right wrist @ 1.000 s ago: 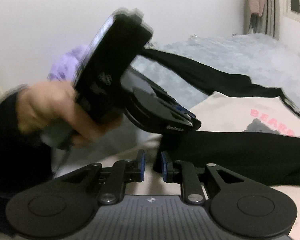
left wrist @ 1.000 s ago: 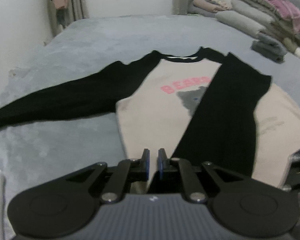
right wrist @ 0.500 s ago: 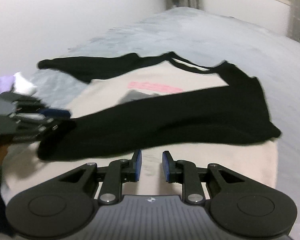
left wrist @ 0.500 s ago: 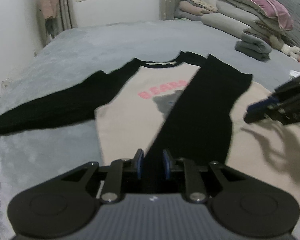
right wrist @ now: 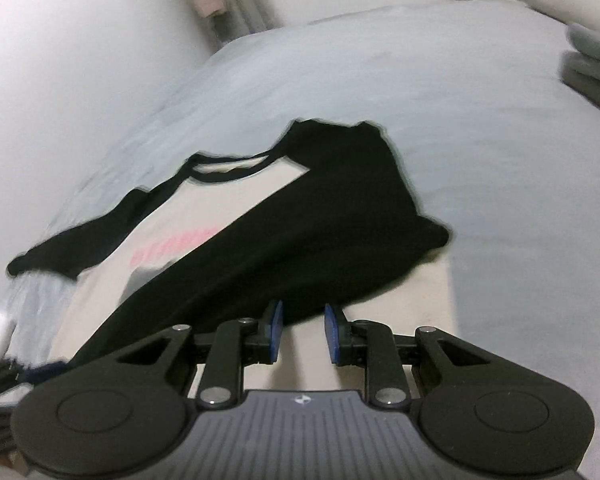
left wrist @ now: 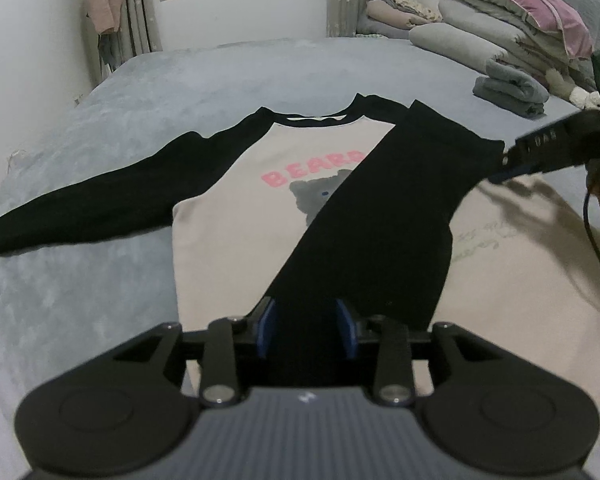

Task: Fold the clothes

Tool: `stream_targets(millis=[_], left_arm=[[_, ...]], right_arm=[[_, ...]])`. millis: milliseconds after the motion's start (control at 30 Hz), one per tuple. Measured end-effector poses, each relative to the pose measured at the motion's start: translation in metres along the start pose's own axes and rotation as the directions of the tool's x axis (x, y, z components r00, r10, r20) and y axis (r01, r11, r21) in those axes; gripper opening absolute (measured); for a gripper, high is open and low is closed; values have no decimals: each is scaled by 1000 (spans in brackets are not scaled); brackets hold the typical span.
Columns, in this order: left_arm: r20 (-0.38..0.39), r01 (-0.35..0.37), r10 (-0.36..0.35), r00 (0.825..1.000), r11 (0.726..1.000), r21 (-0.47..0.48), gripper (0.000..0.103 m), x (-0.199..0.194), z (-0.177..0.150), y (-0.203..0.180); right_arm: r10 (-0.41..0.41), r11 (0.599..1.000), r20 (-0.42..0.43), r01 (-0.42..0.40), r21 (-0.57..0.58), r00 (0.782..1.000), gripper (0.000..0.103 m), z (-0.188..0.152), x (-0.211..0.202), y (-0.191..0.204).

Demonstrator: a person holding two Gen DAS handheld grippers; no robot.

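Ahead of both parted, empty tools, left (left wrist: 306, 334) and right (right wrist: 302, 332), lies the shirt (left wrist: 236, 216).

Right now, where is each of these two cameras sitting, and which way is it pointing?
Left wrist view: rides the left gripper, low over the shirt's hem, facing up the shirt toward the window; its open fingers show, with the right gripper entering from the right.
Right wrist view: rides the right gripper, facing across the folded-over black sleeve; its open fingers show.
Both share the shirt on the grey bed.
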State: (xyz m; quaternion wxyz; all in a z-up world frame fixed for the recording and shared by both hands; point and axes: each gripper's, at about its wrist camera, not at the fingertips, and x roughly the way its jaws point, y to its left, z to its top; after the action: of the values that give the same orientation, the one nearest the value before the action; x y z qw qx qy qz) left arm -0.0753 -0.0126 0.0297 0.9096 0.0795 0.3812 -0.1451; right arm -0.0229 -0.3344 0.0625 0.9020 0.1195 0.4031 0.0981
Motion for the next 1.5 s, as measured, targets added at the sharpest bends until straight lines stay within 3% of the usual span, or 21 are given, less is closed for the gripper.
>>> stream_targets(millis=[67, 400, 500, 533, 567, 800, 1033, 1167, 1300, 1400, 1500], left_arm=[[1, -3, 3, 1000, 1000, 0, 33, 0, 0, 0], [0, -9, 9, 1000, 1000, -6, 35, 2, 0, 3], [-1, -10, 10, 1000, 1000, -14, 36, 2, 0, 6], [-3, -8, 8, 1000, 1000, -20, 37, 2, 0, 8], [-5, -3, 3, 1000, 1000, -26, 37, 2, 1, 9], [-15, 17, -18, 1000, 999, -43, 37, 3, 3, 18], [-16, 14, -14, 1000, 1000, -22, 38, 2, 1, 15], [-17, 13, -13, 1000, 999, -35, 39, 1, 1, 17], [-1, 52, -52, 999, 996, -67, 50, -7, 2, 19], [1, 54, -54, 999, 997, -56, 51, -8, 1, 15], [-16, 36, -37, 999, 999, -40, 51, -1, -2, 13]], right_arm=[[-49, 999, 20, 48, 25, 999, 26, 4, -1, -9], [-77, 994, 59, 72, 83, 995, 25, 10, 9, -22], [-76, 992, 71, 68, 109, 995, 19, 12, 13, -26], [-72, 991, 75, 63, 121, 995, 8, 12, 12, -27], [-69, 989, 80, 58, 133, 994, 6, 13, 11, -29], [-36, 986, 142, 12, 163, 989, 6, 19, -12, -36], [-107, 993, 62, 104, 55, 992, 6, 16, -4, -31], [-148, 989, 63, 149, -12, 987, 6, 13, -1, -24], [-197, 978, 121, 203, -41, 973, 12, 13, -12, -20], [-202, 971, 174, 221, -96, 964, 12, 13, -19, -9], [-219, 960, 147, 240, -145, 965, 12, 10, -9, -4]])
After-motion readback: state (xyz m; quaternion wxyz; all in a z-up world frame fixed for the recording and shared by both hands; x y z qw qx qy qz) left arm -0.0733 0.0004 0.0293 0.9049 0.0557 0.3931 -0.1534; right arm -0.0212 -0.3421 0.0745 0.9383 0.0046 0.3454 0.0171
